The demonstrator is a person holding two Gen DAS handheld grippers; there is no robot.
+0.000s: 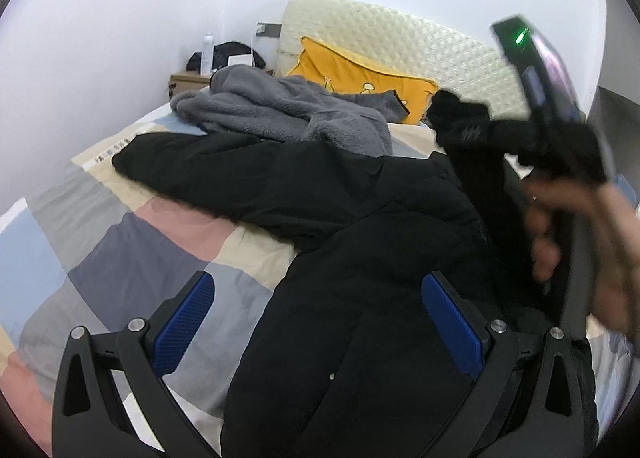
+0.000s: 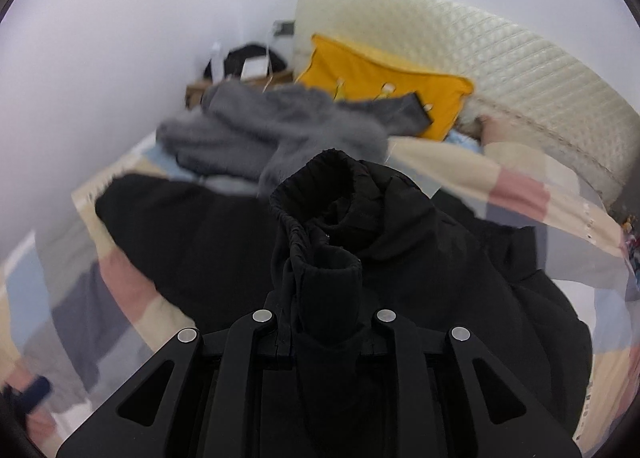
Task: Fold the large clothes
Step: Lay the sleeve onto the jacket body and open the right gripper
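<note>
White walls, corner of a bedroom; bed point(image 1: 120, 226) under a patchwork cover in pink, grey, blue and cream blocks. Cream quilted headboard point(image 1: 400, 38) at the far end, yellow pillow point(image 1: 360, 74) leaning on it. Small wooden nightstand point(image 1: 188, 80) in the corner, with a clear bottle point(image 1: 207, 50) and dark clutter on top

Black jacket point(image 1: 340, 198) spread across the bed, one sleeve lying out toward the wall side. Grey fleece garment point(image 1: 280, 114) heaped just behind it, touching its far edge

Left gripper point(image 1: 318, 322): jaws wide, blue pads point(image 1: 184, 322) clear of any cloth, hovering over the jacket's near part

Right gripper point(image 2: 320, 298): jaws narrow, clamped on the jacket's other sleeve; ribbed cuff point(image 2: 320, 194) bunched and standing up out of the fingers. Left wrist view shows that sleeve lifted off the bed at right, with the person's hand point(image 1: 568, 234) on the handle, blurred
</note>
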